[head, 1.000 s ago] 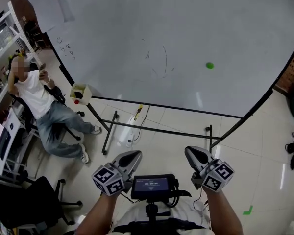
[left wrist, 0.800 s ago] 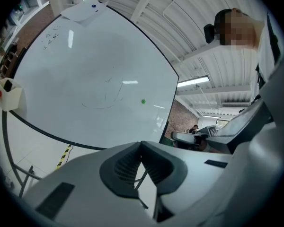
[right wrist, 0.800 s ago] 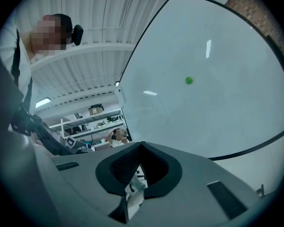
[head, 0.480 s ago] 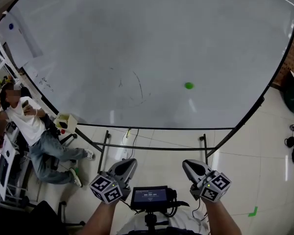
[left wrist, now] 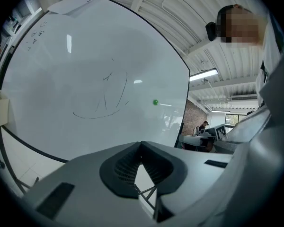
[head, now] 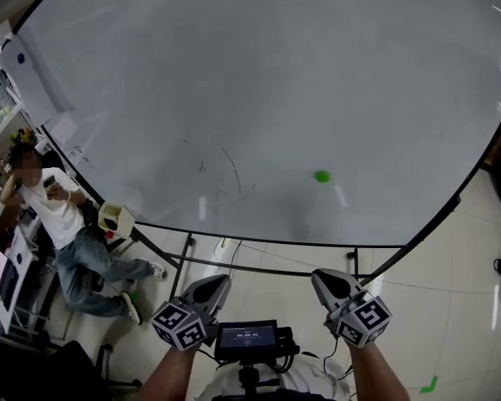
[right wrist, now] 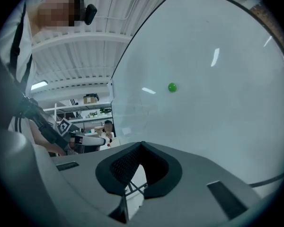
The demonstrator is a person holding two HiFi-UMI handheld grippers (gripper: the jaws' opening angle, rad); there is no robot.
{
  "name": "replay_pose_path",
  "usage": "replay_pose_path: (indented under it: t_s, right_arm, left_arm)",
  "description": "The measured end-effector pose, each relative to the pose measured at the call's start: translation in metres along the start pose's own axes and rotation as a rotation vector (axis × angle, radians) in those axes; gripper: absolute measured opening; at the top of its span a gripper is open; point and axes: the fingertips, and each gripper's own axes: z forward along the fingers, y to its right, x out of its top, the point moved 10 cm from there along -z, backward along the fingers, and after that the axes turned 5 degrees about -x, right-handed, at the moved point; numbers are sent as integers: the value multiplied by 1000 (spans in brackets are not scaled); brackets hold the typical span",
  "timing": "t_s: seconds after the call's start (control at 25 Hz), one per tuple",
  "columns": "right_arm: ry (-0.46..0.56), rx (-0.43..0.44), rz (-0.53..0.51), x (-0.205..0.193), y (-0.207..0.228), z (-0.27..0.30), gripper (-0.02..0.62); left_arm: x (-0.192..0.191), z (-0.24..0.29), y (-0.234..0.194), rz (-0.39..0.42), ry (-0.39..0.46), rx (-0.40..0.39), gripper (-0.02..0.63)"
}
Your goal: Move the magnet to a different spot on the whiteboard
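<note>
No legible text; whiteboard (head: 259,65) scribbles (head: 230,172) unreadable

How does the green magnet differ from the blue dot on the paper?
The green magnet sits on bare whiteboard, right of the scribble; the blue dot sits on the paper at the board's upper left. The magnet is green, the dot dark blue. Both are small and round.

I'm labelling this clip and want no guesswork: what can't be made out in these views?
Whiteboard: top and upper right corner cut off by the head view's frame.
Writing at its left: too small to read in the head view.
Screen: text too small, head view.
Magnet: only a small green dot in every view, no detail.
</note>
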Motion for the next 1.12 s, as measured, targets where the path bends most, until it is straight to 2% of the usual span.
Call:
replay_pose_path:
  t_s: [0.24, 0.4, 0.48, 0.64, 0.76, 0.92, 1.12]
  right_arm:
    - [23, -47, -18, 9, 26, 4, 29]
    - [19, -52, -78, 13, 33, 0, 29]
    - [13, -53, -114, 15, 33, -2, 29]
    - [-8, -62, -209, 19, 27, -6, 29]
    - [-11, -60, -269, 21, 20, -5, 29]
    - [-31, -68, -348, 33, 11, 4, 29]
    - [-99, -71, -513, 51, 3, 20, 29]
  left_arm:
    - [10, 22, -1, 41, -9, 24, 9]
    - [13, 27, -4, 73, 1, 109, 8]
    - [14, 29, -4, 90, 8, 120, 12]
    - [16, 33, -5, 79, 10, 79, 11]
    - [15, 37, -7, 50, 12, 21, 9]
    - [21, 45, -8, 57, 17, -73, 9]
    - [20, 52, -19, 32, 17, -129, 11]
